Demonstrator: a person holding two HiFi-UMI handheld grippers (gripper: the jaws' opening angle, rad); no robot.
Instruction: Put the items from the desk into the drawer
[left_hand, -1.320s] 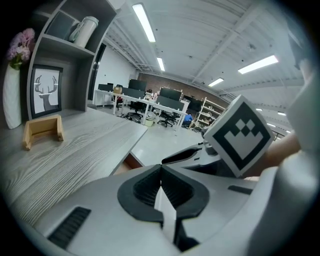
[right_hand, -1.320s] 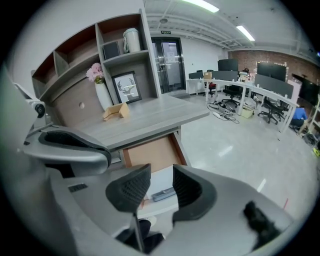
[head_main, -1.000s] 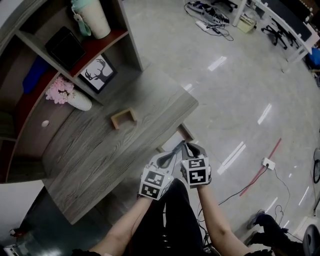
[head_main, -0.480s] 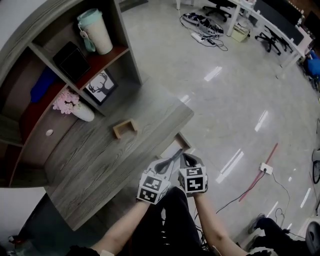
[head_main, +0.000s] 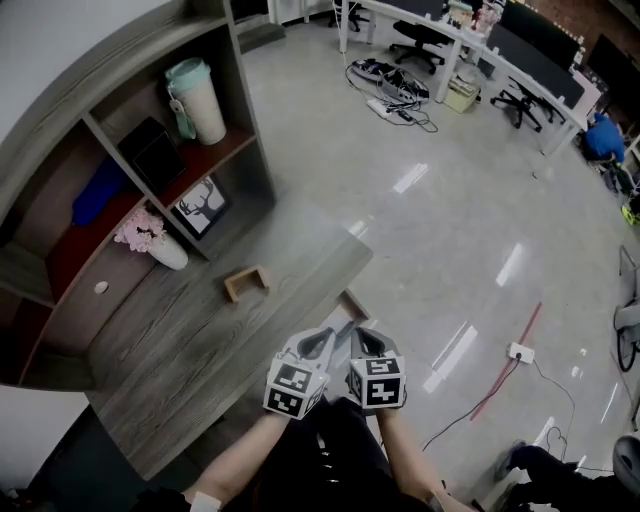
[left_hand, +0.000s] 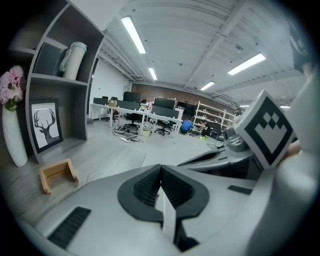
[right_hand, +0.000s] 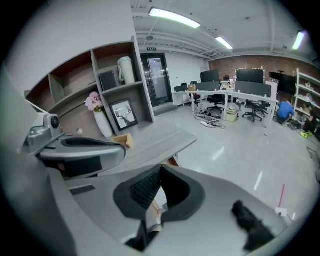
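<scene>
Both tongs are closed, tip to tip, and hold nothing. The left tongs (left_hand: 160, 169) and the right tongs (right_hand: 160, 169) are side by side, just off the front edge of the tabletop (head_main: 180, 350). The wooden box (head_main: 247, 282) lies on the tabletop, well apart from them and nearer to the deer picture (head_main: 203, 206). The drawer (head_main: 350, 305) shows a little under that edge, close to the tongs' tips.

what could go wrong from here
1. The left gripper and right gripper are both shut. Reaching the small wooden holder like that may just shove it along the desk.
2. The grippers hang close side by side, so they could knock together.
3. The white vase stands beyond the holder, so an overshoot might tip it.
</scene>
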